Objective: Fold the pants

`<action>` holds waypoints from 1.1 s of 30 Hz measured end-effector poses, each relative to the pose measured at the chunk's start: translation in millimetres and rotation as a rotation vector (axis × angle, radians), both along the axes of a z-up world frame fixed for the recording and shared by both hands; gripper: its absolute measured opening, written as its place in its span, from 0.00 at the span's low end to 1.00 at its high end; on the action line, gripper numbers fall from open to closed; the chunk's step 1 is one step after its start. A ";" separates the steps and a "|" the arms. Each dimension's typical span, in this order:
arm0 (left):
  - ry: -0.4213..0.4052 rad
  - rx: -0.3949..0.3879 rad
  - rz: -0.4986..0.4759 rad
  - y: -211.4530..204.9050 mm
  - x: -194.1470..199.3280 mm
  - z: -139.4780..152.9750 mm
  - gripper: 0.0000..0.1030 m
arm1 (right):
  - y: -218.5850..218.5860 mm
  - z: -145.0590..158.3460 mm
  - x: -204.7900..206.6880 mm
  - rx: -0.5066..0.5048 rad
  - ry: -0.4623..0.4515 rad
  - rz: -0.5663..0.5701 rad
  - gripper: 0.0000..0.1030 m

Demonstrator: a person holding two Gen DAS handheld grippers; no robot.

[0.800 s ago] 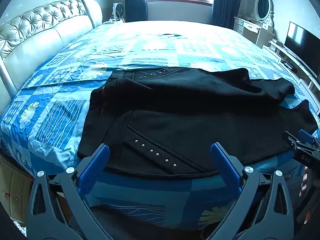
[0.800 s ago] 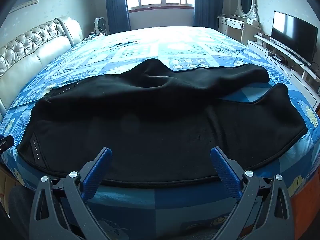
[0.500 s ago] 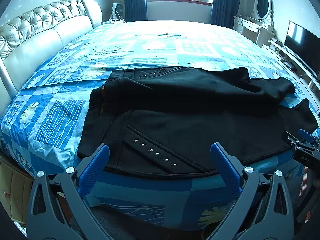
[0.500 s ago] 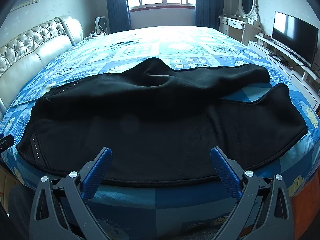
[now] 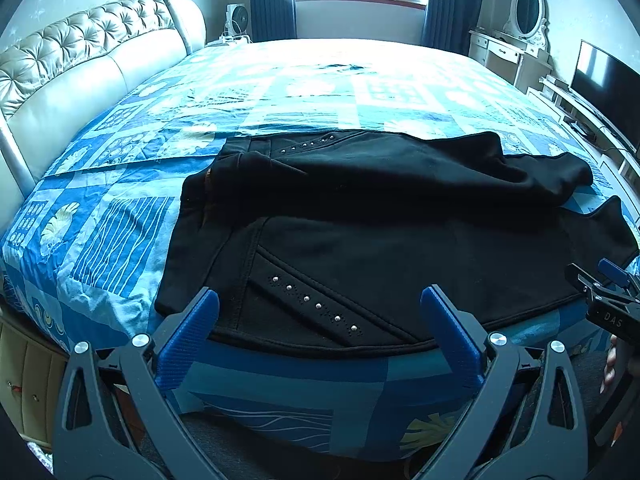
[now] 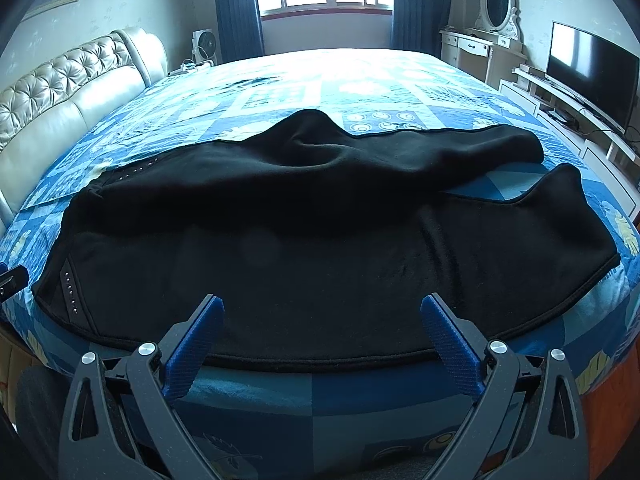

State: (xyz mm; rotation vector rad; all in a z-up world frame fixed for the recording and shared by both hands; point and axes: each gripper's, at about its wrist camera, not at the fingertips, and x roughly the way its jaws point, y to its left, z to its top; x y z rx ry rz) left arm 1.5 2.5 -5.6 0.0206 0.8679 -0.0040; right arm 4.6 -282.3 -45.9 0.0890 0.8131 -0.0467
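Observation:
Black pants [image 5: 380, 232] lie spread across the near part of the bed, waist with silver studs to the left, legs running right; they fill the middle of the right wrist view [image 6: 304, 232]. The far leg is rumpled and lies partly over the near one. My left gripper [image 5: 319, 320] is open and empty, just short of the studded pocket at the near hem edge. My right gripper [image 6: 320, 324] is open and empty, just short of the near leg's edge. The right gripper also shows at the right edge of the left wrist view [image 5: 608, 300].
The bed [image 5: 120, 232] has a blue patchwork cover and a tufted beige headboard [image 5: 80, 64] on the left. A TV [image 6: 592, 76] on a low white unit and a dressing table with an oval mirror [image 6: 496, 0] stand at the right. A window is at the back.
Both grippers have crept slightly forward toward the pants' near edge. The pants have not moved and both grippers stay open.

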 end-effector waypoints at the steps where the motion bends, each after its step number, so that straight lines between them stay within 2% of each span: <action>1: 0.000 0.000 0.000 0.2 0.1 -0.2 0.98 | -0.2 -0.4 0.5 0.000 0.002 0.000 0.95; 8: -0.019 -0.001 0.002 1.0 -0.5 -2.1 0.98 | -0.4 -1.2 0.8 -0.002 0.000 -0.001 0.95; 29: -0.004 -0.023 0.002 1.9 -0.1 -3.1 0.98 | 1.0 -5.5 0.7 -0.007 0.010 0.008 0.95; 33: -0.044 -0.029 0.000 2.8 -1.3 -4.8 0.98 | 0.9 -5.8 0.5 -0.001 0.012 0.013 0.95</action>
